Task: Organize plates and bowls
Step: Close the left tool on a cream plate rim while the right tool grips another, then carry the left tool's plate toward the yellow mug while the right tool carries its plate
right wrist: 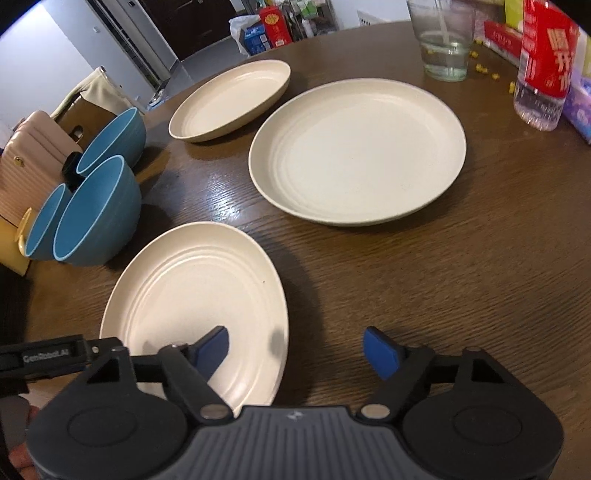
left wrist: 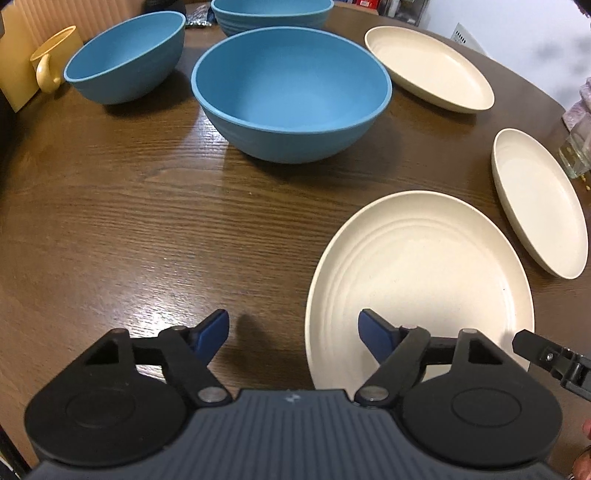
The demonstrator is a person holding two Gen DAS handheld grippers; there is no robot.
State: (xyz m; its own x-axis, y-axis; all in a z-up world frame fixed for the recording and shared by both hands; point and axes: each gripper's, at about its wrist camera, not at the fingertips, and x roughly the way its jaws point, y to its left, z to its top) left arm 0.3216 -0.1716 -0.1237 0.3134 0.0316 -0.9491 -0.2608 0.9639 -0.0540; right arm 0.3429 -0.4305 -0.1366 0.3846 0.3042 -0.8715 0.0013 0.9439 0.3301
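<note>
Jaws of both the left gripper (left wrist: 293,334) and right gripper (right wrist: 295,349) are standing apart, gripping nothing. Both are straddling opposite rims of the near cream plate (left wrist: 417,280), which is lying flat at the table's (left wrist: 129,221) near edge, between them.

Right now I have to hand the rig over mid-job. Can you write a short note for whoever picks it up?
Left gripper: open, holding nothing, straddling the left rim of the nearest cream plate.
Right gripper: open, holding nothing, straddling the same plate's right rim.
On the wooden table: three cream plates, each lying apart, the other two being and; three blue bowls, also separate, at and.
Done: nothing stacked yet.
Left: likely gather the plates into one stack and nest the bowls.
</note>
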